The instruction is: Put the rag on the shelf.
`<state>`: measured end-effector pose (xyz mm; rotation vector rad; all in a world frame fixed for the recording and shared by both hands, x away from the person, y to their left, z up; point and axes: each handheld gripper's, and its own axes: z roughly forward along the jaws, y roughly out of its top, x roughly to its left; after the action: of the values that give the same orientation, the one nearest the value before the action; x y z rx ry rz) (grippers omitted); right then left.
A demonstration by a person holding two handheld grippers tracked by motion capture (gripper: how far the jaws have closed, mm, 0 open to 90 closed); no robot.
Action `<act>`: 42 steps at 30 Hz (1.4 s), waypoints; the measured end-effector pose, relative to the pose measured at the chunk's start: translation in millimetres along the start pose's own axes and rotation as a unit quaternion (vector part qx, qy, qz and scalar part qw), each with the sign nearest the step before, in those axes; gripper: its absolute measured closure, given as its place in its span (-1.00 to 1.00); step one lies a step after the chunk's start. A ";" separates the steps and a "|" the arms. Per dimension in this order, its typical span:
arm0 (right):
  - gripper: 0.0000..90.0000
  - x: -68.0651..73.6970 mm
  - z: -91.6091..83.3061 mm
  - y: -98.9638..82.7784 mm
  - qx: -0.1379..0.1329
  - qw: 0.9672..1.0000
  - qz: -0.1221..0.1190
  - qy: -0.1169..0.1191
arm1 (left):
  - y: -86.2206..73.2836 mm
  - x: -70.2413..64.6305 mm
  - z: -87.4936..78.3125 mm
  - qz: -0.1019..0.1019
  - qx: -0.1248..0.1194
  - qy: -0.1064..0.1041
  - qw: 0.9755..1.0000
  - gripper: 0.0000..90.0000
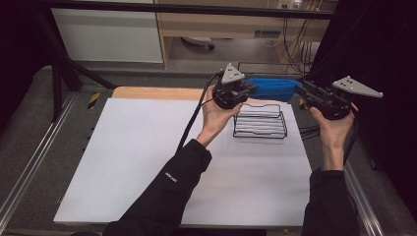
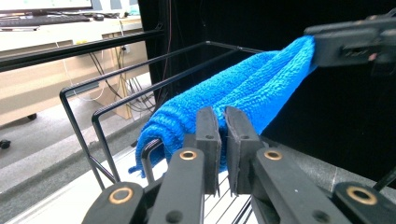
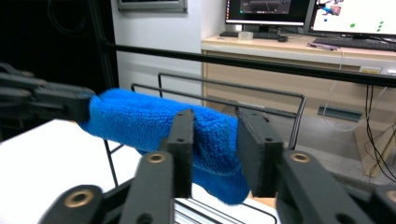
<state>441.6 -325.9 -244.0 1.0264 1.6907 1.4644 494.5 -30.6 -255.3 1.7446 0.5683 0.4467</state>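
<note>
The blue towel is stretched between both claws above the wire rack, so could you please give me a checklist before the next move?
1. Left claw clamped on the blue towel: ok, its jaws are pinched on the cloth.
2. Right claw gripping the towel: not ok, jaws stand apart with the towel's end loose between them.
3. Towel clear of the table: ok.
4. Towel above the wire rack: ok.
5. Towel caught on a rack wire: cannot tell.
</note>
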 end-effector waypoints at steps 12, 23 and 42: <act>0.87 12.6 4.5 7.7 0.007 0.999 0.009 0.036 | -4.8 0.5 0.2 -0.001 0.003 -0.002 1.000 0.88; 1.00 6.8 17.2 -18.6 0.063 0.998 0.008 0.021 | -5.9 -1.9 -11.6 -0.021 0.027 -0.037 0.999 0.46; 0.59 17.1 11.4 -33.0 0.054 0.998 0.015 0.029 | -24.6 0.4 -12.3 -0.004 0.081 -0.004 0.997 0.96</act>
<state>439.1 -307.6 -278.2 1.0798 1.8194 1.4472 484.3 -16.0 -276.3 1.8978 0.6190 0.3962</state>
